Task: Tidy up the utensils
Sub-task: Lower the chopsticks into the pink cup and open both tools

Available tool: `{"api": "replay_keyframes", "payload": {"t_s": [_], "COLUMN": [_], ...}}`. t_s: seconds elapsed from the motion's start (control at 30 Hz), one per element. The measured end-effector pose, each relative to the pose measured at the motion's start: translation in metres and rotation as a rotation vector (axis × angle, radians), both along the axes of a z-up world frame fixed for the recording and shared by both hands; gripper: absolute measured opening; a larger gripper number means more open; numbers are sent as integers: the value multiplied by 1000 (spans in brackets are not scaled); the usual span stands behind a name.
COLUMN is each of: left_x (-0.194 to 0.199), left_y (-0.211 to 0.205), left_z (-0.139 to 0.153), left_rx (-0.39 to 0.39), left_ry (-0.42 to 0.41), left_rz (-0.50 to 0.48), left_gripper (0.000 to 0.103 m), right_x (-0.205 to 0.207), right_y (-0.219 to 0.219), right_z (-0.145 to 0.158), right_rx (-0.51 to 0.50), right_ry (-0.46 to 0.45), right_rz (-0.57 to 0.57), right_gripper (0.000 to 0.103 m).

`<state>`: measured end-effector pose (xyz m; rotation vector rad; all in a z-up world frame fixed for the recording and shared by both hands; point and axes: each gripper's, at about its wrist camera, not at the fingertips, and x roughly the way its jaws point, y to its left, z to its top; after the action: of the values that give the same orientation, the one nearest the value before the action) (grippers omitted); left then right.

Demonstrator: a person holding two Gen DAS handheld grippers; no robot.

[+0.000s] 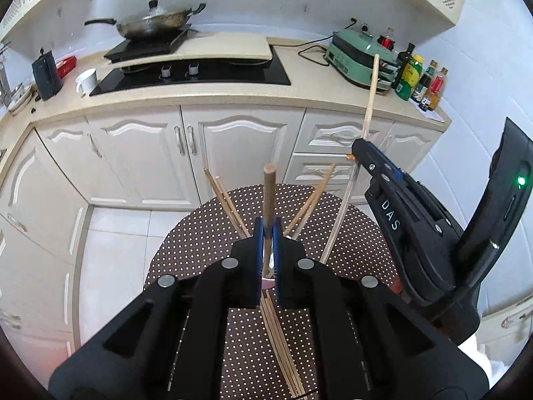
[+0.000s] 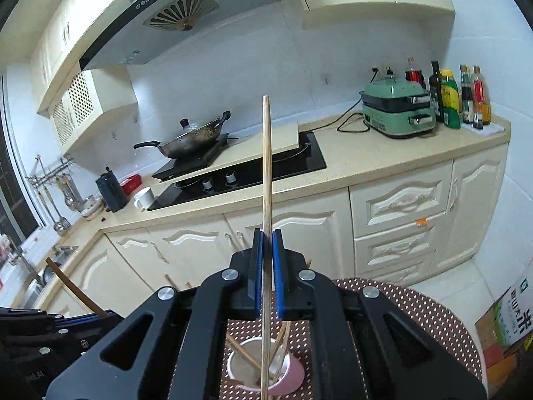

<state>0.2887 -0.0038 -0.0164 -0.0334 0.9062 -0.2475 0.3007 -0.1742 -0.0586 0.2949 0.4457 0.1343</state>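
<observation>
My left gripper (image 1: 268,230) is shut on a dark brown chopstick (image 1: 269,193) that stands nearly upright between its blue pads. Below it, several pale chopsticks (image 1: 230,200) fan out of a pink cup (image 2: 289,376) on the dotted brown tablecloth (image 1: 349,233). More chopsticks (image 1: 279,343) lie flat under the gripper. My right gripper (image 2: 267,236) is shut on a long pale chopstick (image 2: 266,166), held upright over the cup. From the left wrist, the right gripper (image 1: 358,148) shows at the right with that stick (image 1: 371,96). The left gripper (image 2: 66,326) appears at lower left in the right wrist view.
Behind the round table runs a kitchen counter (image 2: 366,160) with a black hob (image 1: 200,73), a wok (image 1: 156,21), a white mug (image 1: 87,80), a green appliance (image 2: 396,110) and bottles (image 2: 466,96). Cabinet doors (image 1: 150,153) stand below; a cardboard box (image 2: 506,323) sits on the floor.
</observation>
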Motion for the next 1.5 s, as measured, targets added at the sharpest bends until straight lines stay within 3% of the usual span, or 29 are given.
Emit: {"api": "replay_keyframes", "payload": {"t_s": [0.4, 0.87, 1.3, 1.37, 1.47, 1.5], "left_x": [38, 67, 64, 61, 53, 50], "left_y": [6, 13, 19, 18, 20, 21], "left_z": [-41, -95, -112, -114, -112, -110], "left_rx": [-6, -43, -71, -65, -93, -104], "left_ry": [100, 231, 246, 243, 208, 189], "left_rz": [39, 96, 108, 109, 126, 131], "left_gripper": [6, 6, 9, 19, 61, 61], "right_x": [26, 39, 26, 26, 22, 21], "right_y": [16, 26, 30, 30, 28, 28], "right_z": [-33, -79, -102, -103, -102, -102], "right_rx": [-37, -55, -52, -49, -38, -38], "right_ry": [20, 135, 247, 264, 280, 282], "right_rz": [-6, 74, 138, 145, 148, 151], "right_gripper": [5, 5, 7, 7, 10, 12]}}
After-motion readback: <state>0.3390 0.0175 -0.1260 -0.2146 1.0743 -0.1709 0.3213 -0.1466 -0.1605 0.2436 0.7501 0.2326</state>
